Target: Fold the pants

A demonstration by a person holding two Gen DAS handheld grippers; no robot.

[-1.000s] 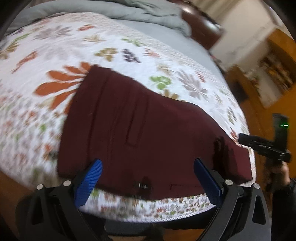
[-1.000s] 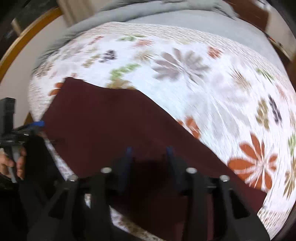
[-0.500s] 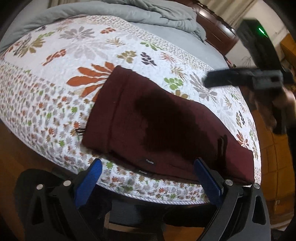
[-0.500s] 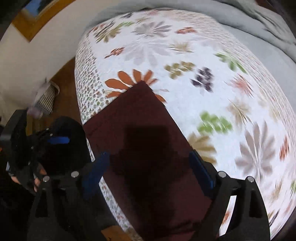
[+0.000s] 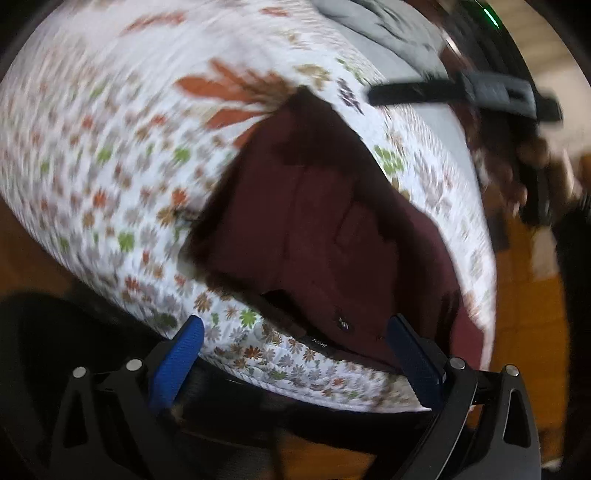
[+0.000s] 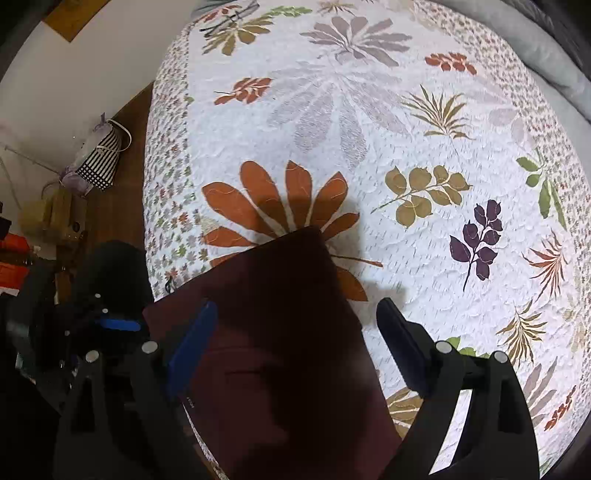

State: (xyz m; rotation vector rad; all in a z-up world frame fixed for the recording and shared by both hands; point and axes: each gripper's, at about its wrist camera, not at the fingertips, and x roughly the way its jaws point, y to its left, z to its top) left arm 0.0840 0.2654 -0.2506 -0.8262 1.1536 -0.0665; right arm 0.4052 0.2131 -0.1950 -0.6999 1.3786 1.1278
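The maroon pants [image 5: 332, 229] lie folded flat on the floral quilt [image 5: 110, 147] near the bed's front edge; they also show in the right wrist view [image 6: 280, 332]. My left gripper [image 5: 295, 332] is open and empty, just off the bed edge by the pants' near side. My right gripper [image 6: 295, 317] is open and empty, hovering above the far corner of the pants. The right gripper also shows in the left wrist view [image 5: 472, 92], held up over the bed. The left gripper shows at the lower left of the right wrist view [image 6: 110, 325].
A grey duvet [image 5: 388, 22] lies bunched at the far end of the bed. Wooden floor [image 6: 110, 206] runs beside the bed, with a striped bag [image 6: 99, 158] and a yellow bag [image 6: 51, 214] by the wall.
The right gripper opened, let go of the pants and swung up over the bed toward their far corner. The left gripper drew back and tilted; the pants stay folded.
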